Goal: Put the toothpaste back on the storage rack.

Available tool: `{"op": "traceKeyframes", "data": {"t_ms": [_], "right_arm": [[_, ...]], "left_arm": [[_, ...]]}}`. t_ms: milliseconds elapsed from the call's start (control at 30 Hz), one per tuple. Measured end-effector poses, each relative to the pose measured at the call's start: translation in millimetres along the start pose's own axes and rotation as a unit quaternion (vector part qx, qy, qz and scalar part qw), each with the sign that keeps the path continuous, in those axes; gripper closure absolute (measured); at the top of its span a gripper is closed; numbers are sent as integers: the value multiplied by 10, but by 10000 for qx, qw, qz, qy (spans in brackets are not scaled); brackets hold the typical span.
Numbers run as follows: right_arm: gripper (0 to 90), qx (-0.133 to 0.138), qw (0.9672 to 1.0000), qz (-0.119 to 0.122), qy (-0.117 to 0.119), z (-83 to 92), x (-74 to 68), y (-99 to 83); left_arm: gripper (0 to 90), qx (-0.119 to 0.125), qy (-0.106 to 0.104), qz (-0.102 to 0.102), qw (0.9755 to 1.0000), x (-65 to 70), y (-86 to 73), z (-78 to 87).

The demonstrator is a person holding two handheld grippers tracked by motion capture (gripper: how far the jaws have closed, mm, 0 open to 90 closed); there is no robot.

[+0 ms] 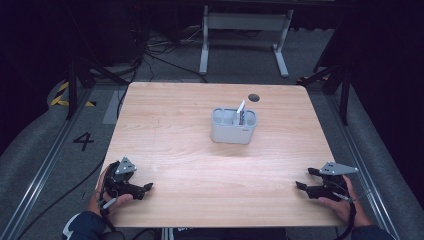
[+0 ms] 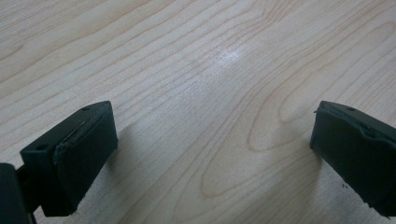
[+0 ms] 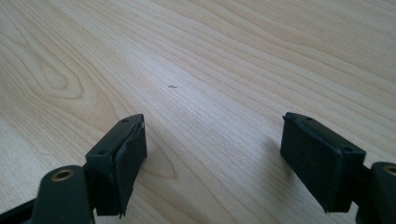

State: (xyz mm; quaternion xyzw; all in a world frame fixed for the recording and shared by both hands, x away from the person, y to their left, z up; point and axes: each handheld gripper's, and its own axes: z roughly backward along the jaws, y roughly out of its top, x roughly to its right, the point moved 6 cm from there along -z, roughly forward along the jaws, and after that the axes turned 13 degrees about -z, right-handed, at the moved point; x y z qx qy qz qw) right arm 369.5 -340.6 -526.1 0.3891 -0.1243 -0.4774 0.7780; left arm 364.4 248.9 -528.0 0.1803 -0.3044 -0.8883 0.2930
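Observation:
A grey holder with several round compartments stands near the middle of the wooden table; a thin white and dark item leans out of one compartment. My left gripper rests at the front left edge, held by a hand, jaws spread. In the left gripper view the gripper is open over bare wood. My right gripper lies at the front right edge, also open. The right gripper view shows its own gripper wide apart with nothing between the jaws.
A dark round hole marks the table's far side behind the holder. Beyond the table stand a white desk frame, black stands and cables on grey floor. A floor marking "4" lies to the left.

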Motion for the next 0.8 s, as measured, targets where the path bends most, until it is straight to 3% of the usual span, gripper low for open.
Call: {"op": "traceKeyframes", "data": {"t_ms": [800], "right_arm": [[220,1,10000,72,23,10,23,-8]], "left_arm": [[4,-13,-1,16,10000,-4,1,-6]]}}
